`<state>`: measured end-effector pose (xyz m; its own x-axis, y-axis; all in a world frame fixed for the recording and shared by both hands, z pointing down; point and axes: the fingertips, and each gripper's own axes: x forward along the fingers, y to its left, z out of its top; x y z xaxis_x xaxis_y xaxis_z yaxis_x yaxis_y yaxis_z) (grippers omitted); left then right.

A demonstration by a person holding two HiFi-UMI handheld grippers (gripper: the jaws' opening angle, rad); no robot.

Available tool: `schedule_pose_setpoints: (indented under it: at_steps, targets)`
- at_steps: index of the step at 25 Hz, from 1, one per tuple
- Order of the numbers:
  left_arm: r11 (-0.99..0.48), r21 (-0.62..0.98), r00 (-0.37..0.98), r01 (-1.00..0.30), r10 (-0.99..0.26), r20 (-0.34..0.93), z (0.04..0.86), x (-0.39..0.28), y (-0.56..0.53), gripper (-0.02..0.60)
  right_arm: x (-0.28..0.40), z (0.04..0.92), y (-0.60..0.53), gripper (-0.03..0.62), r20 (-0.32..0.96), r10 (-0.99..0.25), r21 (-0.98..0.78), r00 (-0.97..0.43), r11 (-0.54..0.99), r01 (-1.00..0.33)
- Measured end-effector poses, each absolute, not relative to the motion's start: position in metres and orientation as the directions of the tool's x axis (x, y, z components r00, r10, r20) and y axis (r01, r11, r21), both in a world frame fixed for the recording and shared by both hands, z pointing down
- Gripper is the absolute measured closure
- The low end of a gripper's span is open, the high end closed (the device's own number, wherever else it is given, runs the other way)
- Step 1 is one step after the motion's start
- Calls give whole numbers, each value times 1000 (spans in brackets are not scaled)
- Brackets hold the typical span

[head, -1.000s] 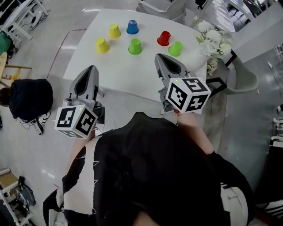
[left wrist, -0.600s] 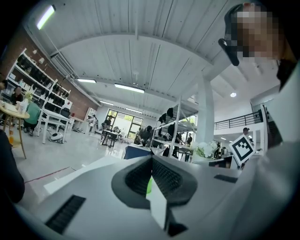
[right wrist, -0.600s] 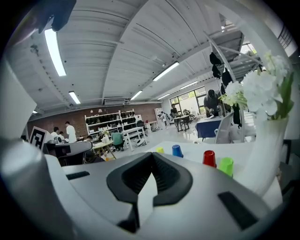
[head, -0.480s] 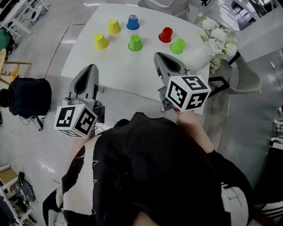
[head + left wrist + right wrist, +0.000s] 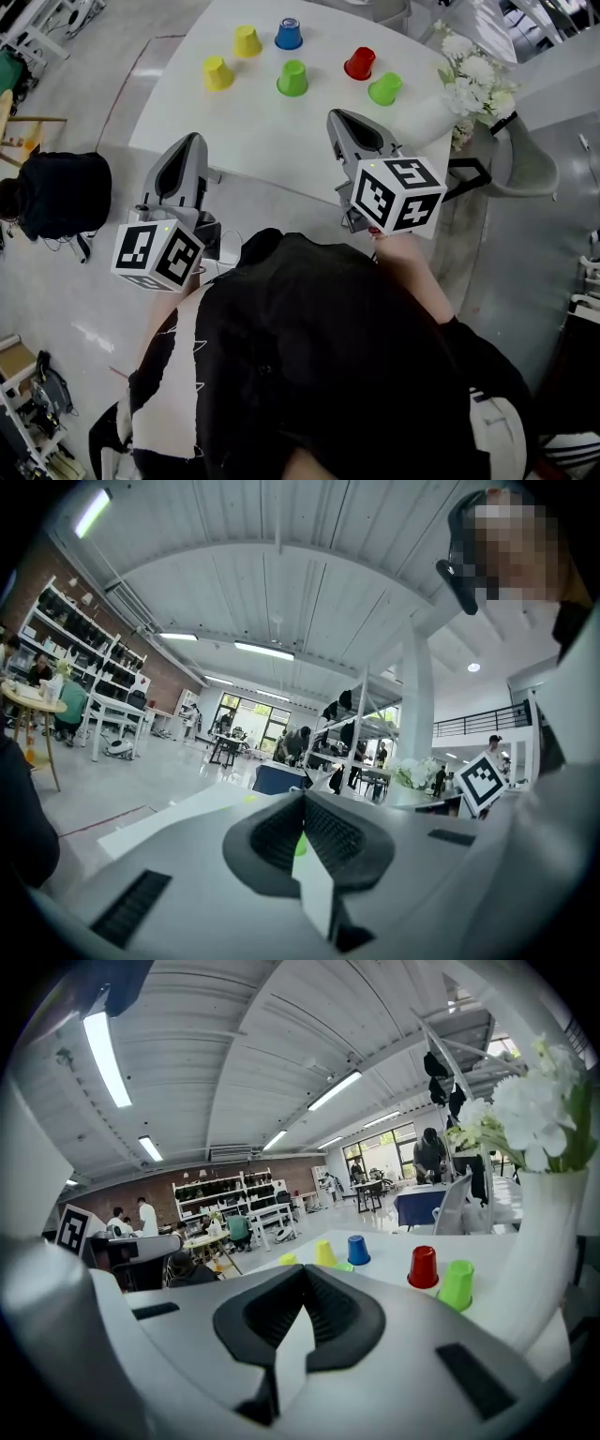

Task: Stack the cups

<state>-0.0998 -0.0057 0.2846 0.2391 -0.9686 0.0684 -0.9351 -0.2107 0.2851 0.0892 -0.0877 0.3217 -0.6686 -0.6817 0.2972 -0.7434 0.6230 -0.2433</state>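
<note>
Cups (image 5: 292,78), six in all, stand upside down and apart across the far half of the white table (image 5: 253,141). Our left gripper (image 5: 190,142) and right gripper (image 5: 339,118) hover by the near edge, jaws pressed together, holding nothing. We judge that nothing is stacked yet. We should open the right jaws wide first, then take the nearest light green cup (image 5: 385,89) squarely by its sides, clear of the red cup (image 5: 360,64).

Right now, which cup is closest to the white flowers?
The green cup next to the red cup. The other green cup stands farther from the flowers.
</note>
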Motion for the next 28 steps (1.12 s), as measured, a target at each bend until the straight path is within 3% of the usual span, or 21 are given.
schedule_pose_setpoints:
  at_steps: [28]
  targets:
    - [-280,296,321,-913,-942,101,297,-145,-80,572,49,345,-146,589,322,-717,-289,-619,548,-785]
